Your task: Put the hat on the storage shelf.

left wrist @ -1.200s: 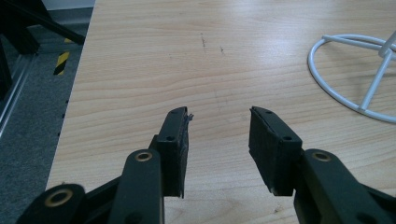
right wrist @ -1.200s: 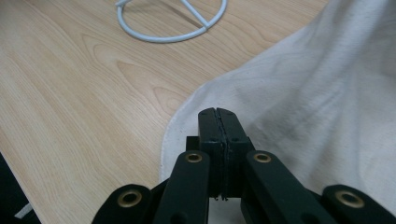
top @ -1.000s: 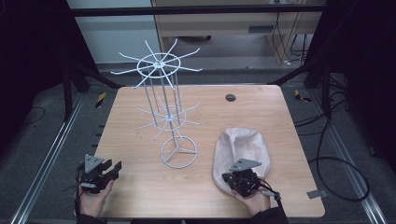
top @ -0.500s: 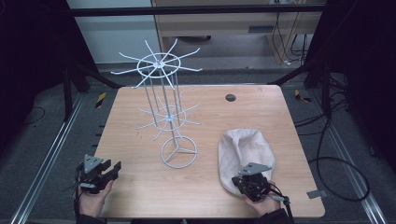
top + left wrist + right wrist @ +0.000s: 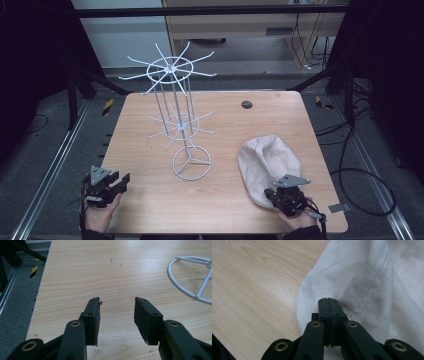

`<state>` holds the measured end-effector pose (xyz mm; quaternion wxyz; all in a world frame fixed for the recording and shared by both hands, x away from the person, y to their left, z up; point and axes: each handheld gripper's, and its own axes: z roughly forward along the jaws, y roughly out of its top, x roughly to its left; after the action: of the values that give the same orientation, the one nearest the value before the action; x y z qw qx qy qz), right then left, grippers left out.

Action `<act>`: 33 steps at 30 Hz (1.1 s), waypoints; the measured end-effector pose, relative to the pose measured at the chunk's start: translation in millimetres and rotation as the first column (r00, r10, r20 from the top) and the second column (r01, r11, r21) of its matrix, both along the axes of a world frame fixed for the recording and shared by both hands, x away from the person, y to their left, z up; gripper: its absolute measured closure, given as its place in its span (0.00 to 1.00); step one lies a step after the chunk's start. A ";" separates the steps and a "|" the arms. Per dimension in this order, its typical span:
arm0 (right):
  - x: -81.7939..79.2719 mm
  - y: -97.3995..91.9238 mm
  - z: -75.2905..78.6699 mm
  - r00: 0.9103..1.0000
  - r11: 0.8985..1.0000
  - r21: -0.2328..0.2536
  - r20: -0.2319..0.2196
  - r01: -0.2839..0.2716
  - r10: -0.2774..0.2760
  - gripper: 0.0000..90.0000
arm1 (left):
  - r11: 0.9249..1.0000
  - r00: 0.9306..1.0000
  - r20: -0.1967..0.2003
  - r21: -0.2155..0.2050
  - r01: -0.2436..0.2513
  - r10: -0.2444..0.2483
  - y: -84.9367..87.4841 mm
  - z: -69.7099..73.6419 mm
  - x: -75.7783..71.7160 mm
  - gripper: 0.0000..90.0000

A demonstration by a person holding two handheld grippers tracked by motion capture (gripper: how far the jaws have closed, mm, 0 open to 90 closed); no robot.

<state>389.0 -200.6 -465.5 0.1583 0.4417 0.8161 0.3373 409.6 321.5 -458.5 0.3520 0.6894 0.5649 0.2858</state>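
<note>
Your right gripper [image 5: 278,196] sits at the near right of the table [image 5: 150,135], over the near edge of the pale cloth cap [image 5: 270,160], and its jaws are pressed fully together. In the right gripper view the tips [image 5: 328,302] rest above the cap's [image 5: 372,282] rim; you cannot tell whether any fabric is pinched between them, since no fold shows in the seam where the pads meet, so treat the grip as unproven. The cap lies flattened on the wood, well apart from the white wire rack [image 5: 175,115], which stands upright nearer the middle of the table with its spokes fanned out at two levels. That layout suggests the cap is meant for one of those spokes, and the near rim is the sensible place to take it, because a hold there lets the rest hang free to slip over a spoke. Your left gripper [image 5: 111,184] waits at the near left corner, jaws spread wide and holding nothing; in the left gripper view it [image 5: 117,310] looks across bare wood toward the rack's ring base [image 5: 190,277], a good station from which to steady that light frame if it tips. Before lifting, confirm the cloth truly follows your right hand.
</note>
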 end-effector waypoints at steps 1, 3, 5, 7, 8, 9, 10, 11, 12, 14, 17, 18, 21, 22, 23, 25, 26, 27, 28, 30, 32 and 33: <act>-0.3 -2.3 0.2 1.000 1.000 -0.002 -0.003 0.010 -0.010 1.00 | 1.000 1.000 0.000 0.000 0.000 0.000 -0.1 -0.1 0.1 0.62; -0.5 -6.4 0.5 1.000 1.000 0.000 -0.004 0.017 -0.017 1.00 | 1.000 1.000 0.001 0.001 0.000 0.000 -0.1 0.0 0.1 0.62; -0.6 -9.8 0.8 1.000 1.000 0.000 -0.006 0.029 -0.029 0.99 | 1.000 1.000 0.000 0.002 -0.001 0.001 -0.4 -0.4 0.4 0.62; -0.9 -12.6 1.3 0.999 0.999 0.002 -0.010 0.039 -0.039 0.98 | 1.000 1.000 -0.002 0.003 0.000 0.000 -0.5 -0.6 0.6 0.61; -0.9 -12.6 1.3 0.999 0.999 0.002 -0.010 0.039 -0.039 0.98 | 1.000 1.000 -0.002 0.004 0.000 0.000 -0.6 -0.8 0.7 0.61; -0.8 -14.4 1.9 0.999 0.999 0.007 -0.014 0.041 -0.041 0.97 | 1.000 1.000 -0.003 0.005 0.000 0.000 -0.7 -0.9 0.9 0.61; -0.8 -14.4 1.9 0.999 0.999 0.007 -0.014 0.041 -0.041 0.97 | 1.000 1.000 -0.003 0.005 0.000 0.000 -0.7 -0.9 0.9 0.61; -0.8 -14.5 3.6 0.999 0.999 0.014 -0.014 0.044 -0.044 0.94 | 1.000 1.000 -0.001 0.006 -0.001 0.001 -0.6 -0.9 0.8 0.60; -0.6 -14.7 4.9 0.999 0.999 0.010 -0.007 0.041 -0.041 0.93 | 1.000 1.000 -0.001 0.006 -0.001 0.001 -0.6 -0.9 0.8 0.60; -1.3 -14.4 8.1 0.999 0.999 0.022 -0.001 0.042 -0.042 0.91 | 1.000 1.000 0.000 0.007 -0.002 0.002 -0.3 -0.9 0.9 0.59; -2.2 -13.5 13.4 0.999 0.999 0.025 0.010 0.045 -0.045 0.85 | 1.000 1.000 -0.002 0.010 0.002 -0.002 -0.5 -1.5 1.6 0.58; -2.1 -13.6 15.1 0.999 0.999 0.026 0.018 0.047 -0.047 0.84 | 1.000 1.000 -0.002 0.013 0.004 -0.004 -0.5 -1.6 1.8 0.58; -1.7 -13.6 20.4 0.997 0.998 0.027 0.035 0.063 -0.064 0.76 | 1.000 1.000 -0.004 0.014 0.004 -0.004 -0.7 -2.2 2.1 0.56; -1.7 -13.6 20.4 0.997 0.998 0.027 0.035 0.063 -0.064 0.76 | 1.000 1.000 -0.006 0.016 0.004 -0.004 -0.6 -2.4 2.0 0.56; -0.7 -13.9 24.2 0.997 0.997 0.032 0.040 0.071 -0.072 0.71 | 1.000 1.000 -0.007 0.017 0.007 -0.007 -0.6 -2.7 2.2 0.55; -0.3 -14.1 28.6 0.995 0.996 0.030 0.048 0.087 -0.088 0.68 | 1.000 1.000 -0.008 0.019 0.008 -0.008 -0.6 -3.3 2.9 0.53; -0.1 -14.6 31.0 0.994 0.995 0.034 0.051 0.093 -0.095 0.67 | 1.000 1.000 -0.012 0.022 0.008 -0.008 -0.7 -3.9 3.4 0.52; 0.4 -15.5 33.5 0.993 0.995 0.032 0.058 0.097 -0.099 0.66 | 1.000 1.000 -0.015 0.023 0.012 -0.011 -1.0 -5.2 4.2 0.52; 0.7 -16.3 36.0 0.993 0.994 0.032 0.064 0.102 -0.104 0.66 | 1.000 1.000 -0.019 0.025 0.015 -0.014 -1.3 -5.7 4.6 0.51; 1.6 -17.9 40.7 0.991 0.993 0.036 0.072 0.111 -0.114 0.65 | 0.999 1.000 -0.021 0.032 0.019 -0.018 -2.3 -6.7 5.1 0.50; 2.1 -18.4 42.6 0.990 0.992 0.033 0.080 0.118 -0.120 0.64 | 0.999 1.000 -0.021 0.034 0.021 -0.020 -2.9 -7.0 5.1 0.48; 3.6 -18.5 47.0 0.989 0.991 0.039 0.080 0.125 -0.128 0.63 | 0.999 0.999 -0.022 0.042 0.029 -0.028 -3.9 -7.6 5.4 0.47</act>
<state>392.6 -219.2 -418.6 0.2054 0.4811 0.7734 0.3581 415.0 317.6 -466.2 0.3351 0.7077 0.5526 0.2854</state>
